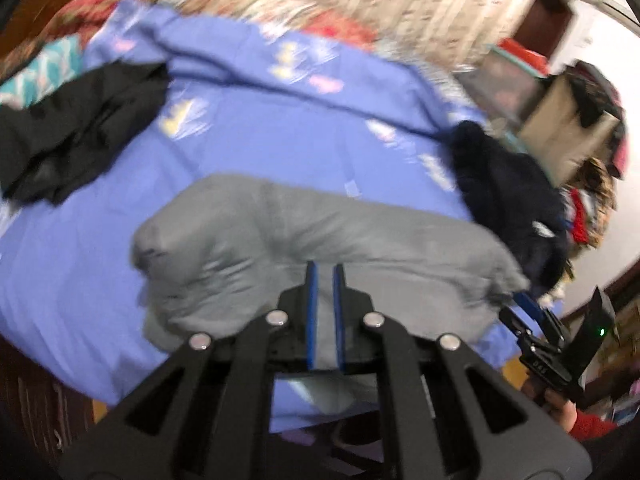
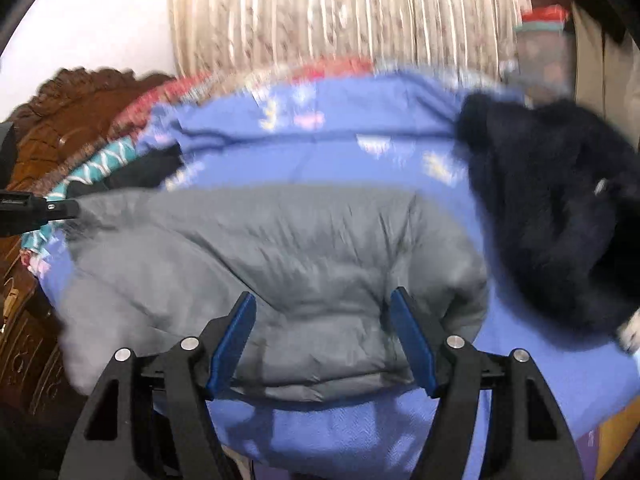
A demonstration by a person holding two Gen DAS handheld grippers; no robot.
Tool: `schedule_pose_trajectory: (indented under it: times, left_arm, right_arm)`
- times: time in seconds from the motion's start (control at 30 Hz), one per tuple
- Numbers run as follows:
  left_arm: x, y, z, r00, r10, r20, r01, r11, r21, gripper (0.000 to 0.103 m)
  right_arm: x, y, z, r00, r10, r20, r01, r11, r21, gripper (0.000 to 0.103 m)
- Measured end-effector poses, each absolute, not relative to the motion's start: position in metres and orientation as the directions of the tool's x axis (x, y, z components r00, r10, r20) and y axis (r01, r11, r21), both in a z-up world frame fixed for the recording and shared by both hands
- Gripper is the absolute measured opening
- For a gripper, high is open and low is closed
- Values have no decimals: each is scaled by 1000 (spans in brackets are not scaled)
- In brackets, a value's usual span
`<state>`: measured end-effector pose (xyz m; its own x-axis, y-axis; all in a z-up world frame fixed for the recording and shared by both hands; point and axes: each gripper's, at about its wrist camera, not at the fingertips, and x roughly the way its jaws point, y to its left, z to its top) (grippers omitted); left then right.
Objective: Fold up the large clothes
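A grey padded jacket (image 1: pixel 312 236) (image 2: pixel 260 264) lies bunched on the blue patterned bedsheet (image 1: pixel 260 140) (image 2: pixel 320 152), near the bed's front edge. My left gripper (image 1: pixel 326 276) hovers over the jacket's near side with its jaws shut. Grey shows in the narrow slit between them, and I cannot tell if cloth is pinched. In the right wrist view the left gripper (image 2: pixel 40 208) sits by the jacket's left end. My right gripper (image 2: pixel 323 294) stands open over the jacket's near hem, its pads clear of the cloth. The right gripper (image 1: pixel 532 312) also shows at the jacket's right end.
A black garment (image 1: pixel 80 128) lies on the sheet's left side. A dark navy fuzzy garment (image 1: pixel 508 184) (image 2: pixel 560 208) is heaped on the right. A carved wooden headboard (image 2: pixel 80 120) and a pale curtain (image 2: pixel 340 12) stand behind. Boxes and clutter (image 1: pixel 560 128) crowd the right.
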<state>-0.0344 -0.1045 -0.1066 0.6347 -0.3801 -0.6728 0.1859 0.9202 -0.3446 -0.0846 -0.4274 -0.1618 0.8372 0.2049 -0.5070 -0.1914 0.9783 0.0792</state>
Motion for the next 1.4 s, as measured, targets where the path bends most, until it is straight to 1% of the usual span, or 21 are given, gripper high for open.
schedule_pose_trajectory:
  times: [0.1,0.17,0.2,0.27,0.3,0.33,0.37,0.43,0.5,0.6,0.7,0.8,1.0,1.13,1.17,1.2,1.23,1.27,1.3,1.33,1.4]
  left_arm:
    - [-35,-143,-109,595,-437,-675,285,900,-331,7]
    - [-28,-173,-128,553,-425,-717,320,902,-289,7]
    - [-25,-184,-138,531,-413,-740,324,906,-272,7]
    - [-10,-197,-167,482,-346,-805,306,927,-216,7]
    - [-6,-201,-180,463,-300,-834,292,940,-176,7]
    - [-2,-206,-194,436,-264,-860,284,947,-147,7]
    - [-1,-207,-201,426,-249,-870,277,951,-137,6]
    - [-3,-211,-206,436,-219,-873,273,956,-103,6]
    - [-6,-215,-204,456,-189,-870,277,959,-63,6]
    - [-9,-213,-200,459,-190,-868,268,961,-69,6]
    - [-12,-209,-199,461,-188,-867,257,964,-73,7]
    - [-13,-209,-199,465,-178,-867,255,965,-62,7]
    - [-17,-216,-188,476,-161,-865,279,960,-26,7]
    - [-27,-187,-136,547,-259,-796,303,948,-100,7]
    - [-23,-177,-128,566,-256,-784,290,952,-101,11]
    - [-17,-164,-122,588,-239,-773,265,960,-95,30]
    - [-12,-144,-110,616,-197,-762,217,973,-76,46]
    - [-5,-126,-101,637,-155,-755,171,984,-58,74]
    - [-1,-113,-96,653,-124,-747,134,990,-47,81]
    - [7,-90,-90,668,-70,-741,71,997,-31,81]
    - [26,-62,-89,651,-43,-758,32,999,-29,81]
  right_arm:
    - [-86,-407,-150,826,305,-475,-299,950,91,88]
    - [-77,-391,-156,791,352,-501,-354,930,97,88]
    - [-70,-382,-164,768,364,-528,-374,923,93,88]
    - [-54,-369,-185,712,360,-603,-386,918,92,88]
    - [-40,-364,-204,653,328,-683,-365,926,97,88]
    - [-33,-362,-216,618,318,-719,-353,929,108,88]
    - [-31,-361,-221,611,322,-723,-350,929,117,88]
    - [-31,-358,-221,613,319,-723,-356,928,107,89]
    - [-31,-360,-216,604,343,-720,-362,922,136,90]
    - [-40,-375,-202,613,390,-687,-355,913,201,90]
    - [-55,-387,-180,657,386,-648,-347,918,194,90]
    - [-63,-407,-162,693,382,-611,-314,923,221,90]
    - [-69,-455,-136,745,357,-563,-208,927,312,98]
    - [-69,-486,-122,777,318,-544,-164,936,312,107]
    - [-66,-496,-121,777,303,-552,-150,940,306,109]
    - [-66,-503,-122,771,300,-562,-140,941,309,109]
    - [-62,-512,-124,761,301,-575,-127,938,323,109]
    - [-57,-520,-127,749,312,-584,-119,931,345,109]
    - [-52,-531,-132,732,339,-590,-115,916,384,109]
    - [-48,-538,-136,721,357,-594,-108,904,412,109]
    - [-38,-552,-146,705,376,-601,-81,885,459,109]
